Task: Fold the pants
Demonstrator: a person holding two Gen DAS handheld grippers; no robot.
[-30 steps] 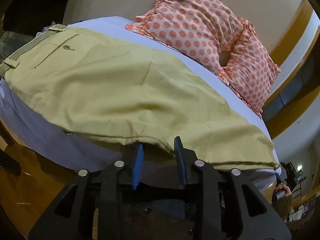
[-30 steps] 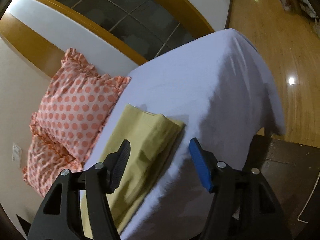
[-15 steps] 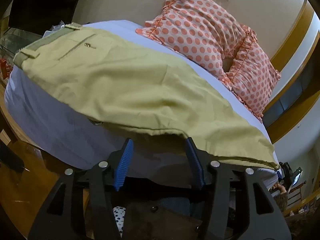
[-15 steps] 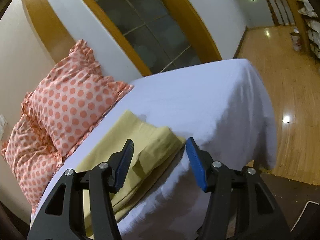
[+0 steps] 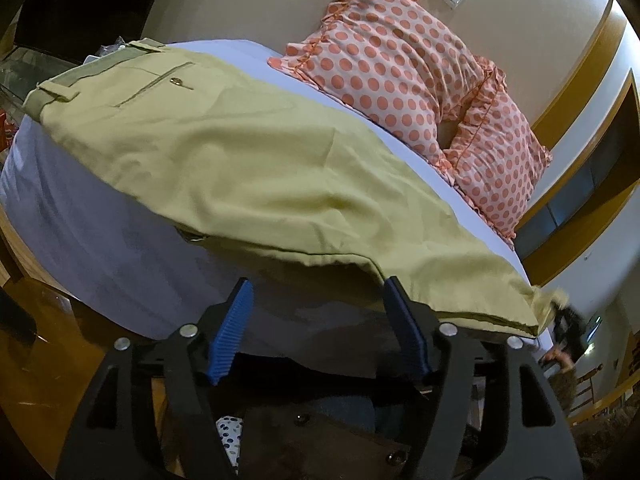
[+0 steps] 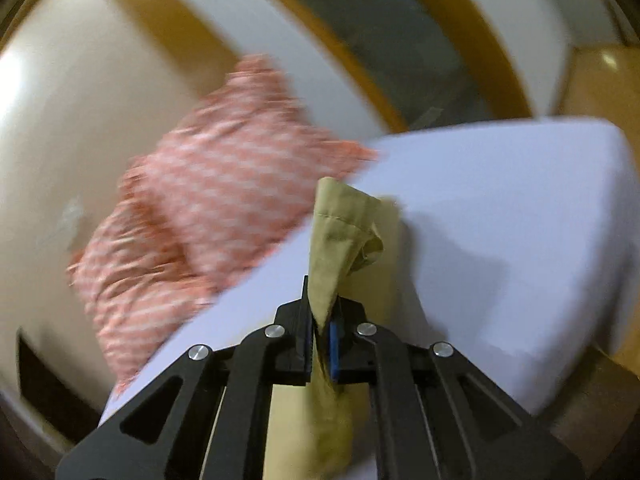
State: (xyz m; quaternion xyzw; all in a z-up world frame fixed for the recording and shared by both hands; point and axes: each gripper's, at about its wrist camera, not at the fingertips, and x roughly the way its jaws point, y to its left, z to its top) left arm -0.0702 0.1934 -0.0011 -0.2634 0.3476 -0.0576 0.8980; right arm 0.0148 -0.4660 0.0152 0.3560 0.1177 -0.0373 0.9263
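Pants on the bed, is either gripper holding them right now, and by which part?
The right gripper is shut on the pants at the leg hem end. The left gripper is open near their edge, holding nothing.

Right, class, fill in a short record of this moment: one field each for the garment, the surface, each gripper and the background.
garment: yellow-green pants, spread flat, waistband far left
surface: bed with white sheet
left gripper: open, at the near edge of the pants, holding nothing
right gripper: shut on the hem of a pant leg, cloth bunched
background: two orange polka-dot pillows against the wall
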